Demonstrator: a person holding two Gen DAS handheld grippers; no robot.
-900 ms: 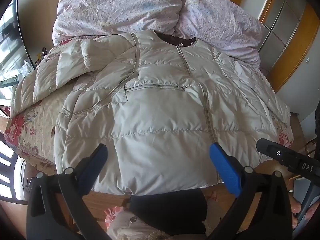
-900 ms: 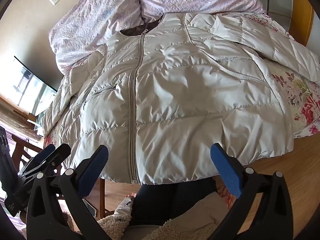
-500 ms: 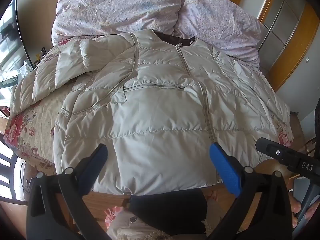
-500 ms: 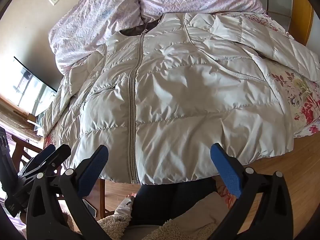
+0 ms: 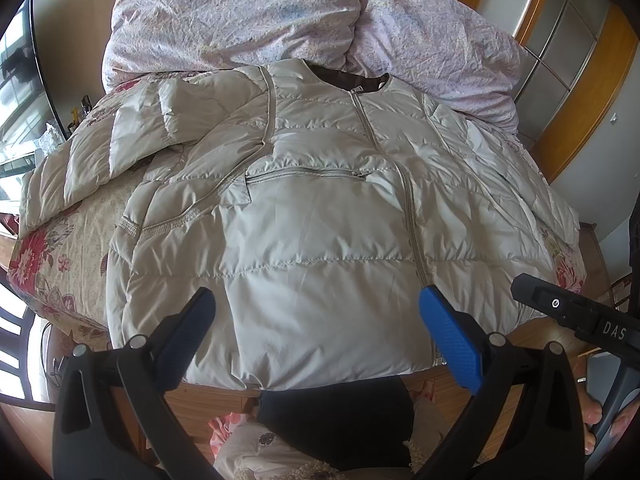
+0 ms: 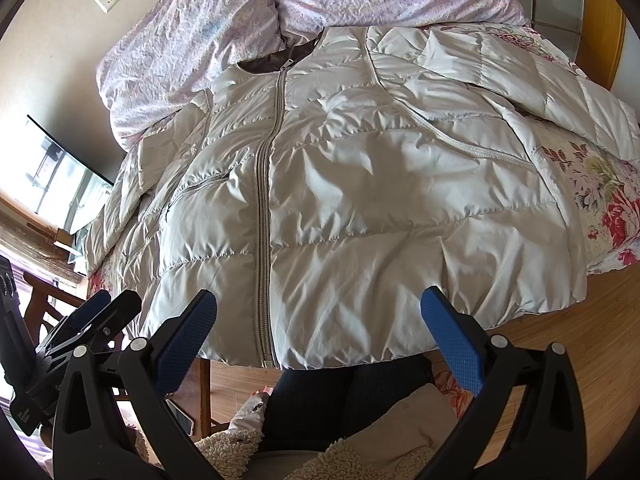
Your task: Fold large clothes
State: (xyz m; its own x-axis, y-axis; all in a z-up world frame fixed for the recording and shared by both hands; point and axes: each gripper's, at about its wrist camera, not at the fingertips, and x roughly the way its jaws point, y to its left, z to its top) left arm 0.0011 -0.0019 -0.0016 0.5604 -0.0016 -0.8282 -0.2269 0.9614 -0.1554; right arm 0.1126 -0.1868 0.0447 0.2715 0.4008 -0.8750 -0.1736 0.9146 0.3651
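Two hand-held tools hover above the foot of a bed, each tipped steeply downward with blue pads spread wide and nothing between them. The left tool hangs over the near hem of a pale quilted down jacket; the right tool hangs over the same hem, beside the zip. Just ahead of both, the jacket lies face up and zipped, its hem drooping past the bed's edge. By its look it is light, puffy and soft, with a glossy shell likely to slip and spring back, so a pinch on the stitched hem or a side seam seems safer than the padded panels. Farther out, one sleeve sprawls to the left tool's left, the other sleeve to the right tool's right. Beyond the collar lies a crumpled lilac duvet.
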